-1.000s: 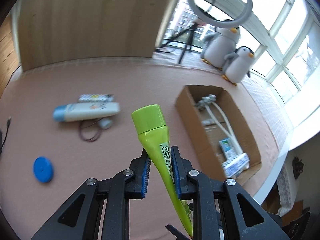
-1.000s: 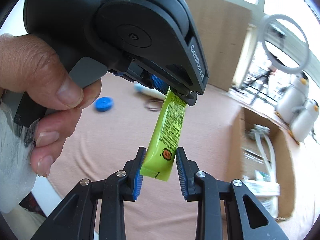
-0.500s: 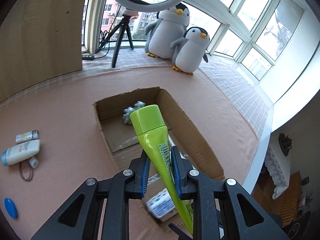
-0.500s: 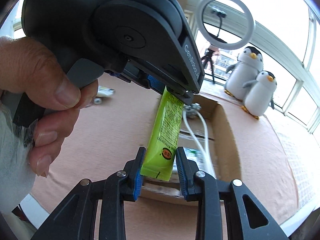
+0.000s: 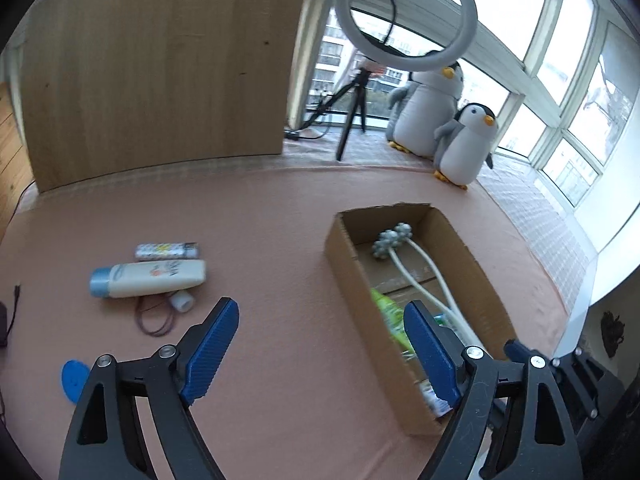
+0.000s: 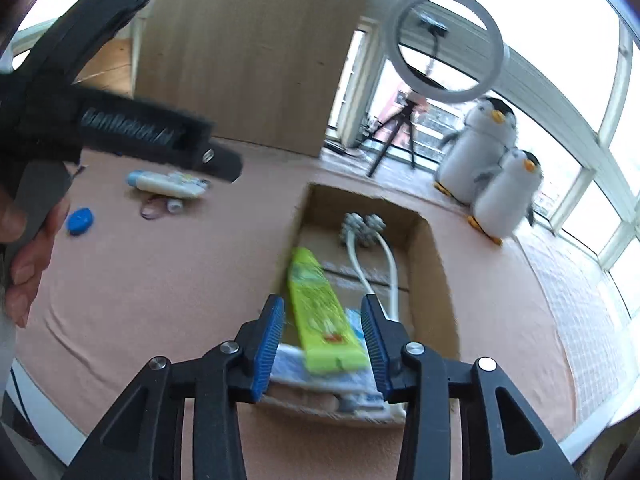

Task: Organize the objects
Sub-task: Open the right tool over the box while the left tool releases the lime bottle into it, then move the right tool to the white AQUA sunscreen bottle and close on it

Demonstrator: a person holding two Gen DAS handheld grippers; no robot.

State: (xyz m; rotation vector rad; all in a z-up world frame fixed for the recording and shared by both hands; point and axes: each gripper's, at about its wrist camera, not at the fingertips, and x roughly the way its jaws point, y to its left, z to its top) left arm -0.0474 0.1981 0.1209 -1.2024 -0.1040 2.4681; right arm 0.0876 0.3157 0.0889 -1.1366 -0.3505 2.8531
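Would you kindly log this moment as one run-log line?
left gripper: open | right gripper: open | green tube: in cardboard box | bottle: on table

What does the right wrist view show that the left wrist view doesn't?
Only the right wrist view: the whole green tube lying in the brown cardboard box, the person's hand, and the open right gripper. Only the left wrist view: the open left gripper. Both: box, white bottle, blue disc.
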